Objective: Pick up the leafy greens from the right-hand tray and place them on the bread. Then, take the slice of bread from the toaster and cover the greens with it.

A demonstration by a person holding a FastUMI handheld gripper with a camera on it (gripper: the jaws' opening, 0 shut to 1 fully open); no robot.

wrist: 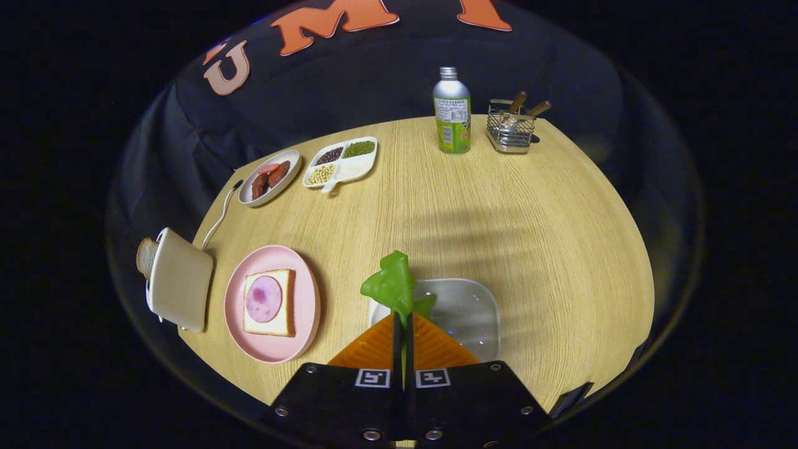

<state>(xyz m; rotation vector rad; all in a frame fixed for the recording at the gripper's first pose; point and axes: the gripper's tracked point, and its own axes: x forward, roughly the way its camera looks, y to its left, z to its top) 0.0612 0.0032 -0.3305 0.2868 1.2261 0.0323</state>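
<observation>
My gripper (403, 319) is shut on the leafy greens (391, 284), which stick up from between the fingertips. It hangs above the clear tray (471, 312) on the wooden table (499, 212). To the left lies a pink plate (305, 305) with a slice of bread (283, 305) topped by a round of ham (264, 299). Further left stands a cream toaster (181, 280) with a second bread slice (146, 255) poking out of its slot.
At the back left are a small plate of sausage pieces (269, 177) and a divided dish of beans (341, 162). A green bottle (452, 112) and a wire cutlery basket (511, 128) stand at the back right. The toaster's cord (219, 215) runs backward.
</observation>
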